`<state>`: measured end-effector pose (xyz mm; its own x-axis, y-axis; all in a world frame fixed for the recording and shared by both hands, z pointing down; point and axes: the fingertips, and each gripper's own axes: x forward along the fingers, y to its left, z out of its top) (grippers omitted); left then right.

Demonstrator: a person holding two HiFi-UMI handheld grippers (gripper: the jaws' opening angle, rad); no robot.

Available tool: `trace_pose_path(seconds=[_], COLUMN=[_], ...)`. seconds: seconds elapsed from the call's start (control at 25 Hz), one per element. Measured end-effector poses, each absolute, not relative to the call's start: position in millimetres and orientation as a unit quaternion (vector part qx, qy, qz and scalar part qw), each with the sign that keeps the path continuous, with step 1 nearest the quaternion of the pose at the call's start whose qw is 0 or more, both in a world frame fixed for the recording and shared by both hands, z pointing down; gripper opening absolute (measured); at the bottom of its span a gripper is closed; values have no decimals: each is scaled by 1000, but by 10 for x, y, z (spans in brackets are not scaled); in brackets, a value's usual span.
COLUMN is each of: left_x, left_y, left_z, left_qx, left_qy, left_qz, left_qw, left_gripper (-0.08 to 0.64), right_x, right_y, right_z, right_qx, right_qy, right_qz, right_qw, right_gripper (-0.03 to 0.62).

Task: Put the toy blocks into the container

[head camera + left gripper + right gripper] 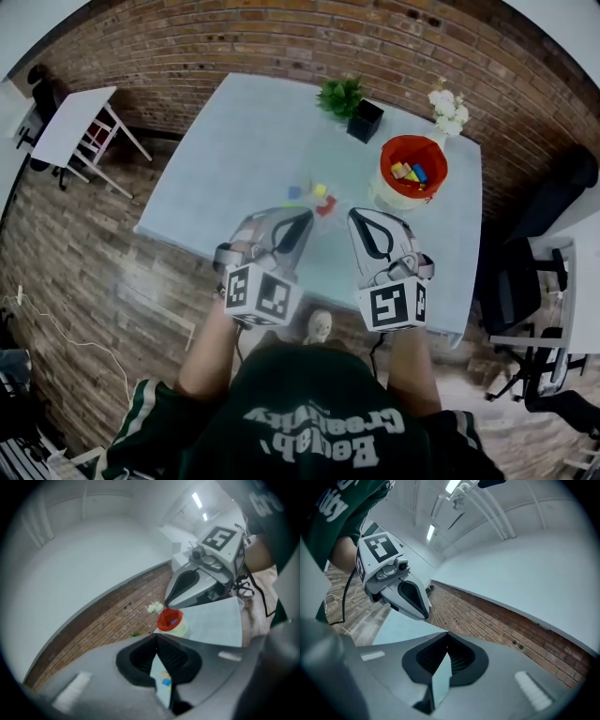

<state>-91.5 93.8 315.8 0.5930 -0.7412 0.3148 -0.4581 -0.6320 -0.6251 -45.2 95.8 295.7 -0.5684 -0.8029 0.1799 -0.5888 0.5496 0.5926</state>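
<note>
A red-rimmed cream container (413, 169) stands on the pale blue table (234, 150) at the right and holds several coloured blocks. Loose blocks lie near the table's middle: a blue one (294, 192), a yellow one (320, 189) and a red one (325, 207). My left gripper (304, 217) is shut and empty, its tips just short of the red block. Beside it on the right, my right gripper (357, 217) also looks shut and empty. The left gripper view shows the container (170, 620) ahead and the blocks (165, 679) through the slit under my jaws.
A potted plant (343, 95) in a black pot (365, 120) and white flowers (448, 110) stand at the table's far edge by the brick wall. A white folding table (73, 124) is on the left, and an office chair (520, 281) on the right.
</note>
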Motion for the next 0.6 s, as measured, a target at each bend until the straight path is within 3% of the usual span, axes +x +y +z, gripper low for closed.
trace_pose_path(seconds=[0.6], left_x=[-748], left_y=[130], left_z=[3467], left_qx=[-841], left_qy=[375], left_qz=[-323], left_qw=[218], left_gripper=[3], right_x=[-248], right_y=[139], right_z=[3244], right_qx=[370], right_qy=[-877], right_qz=[-223], right_qw=[211], right_gripper=[6])
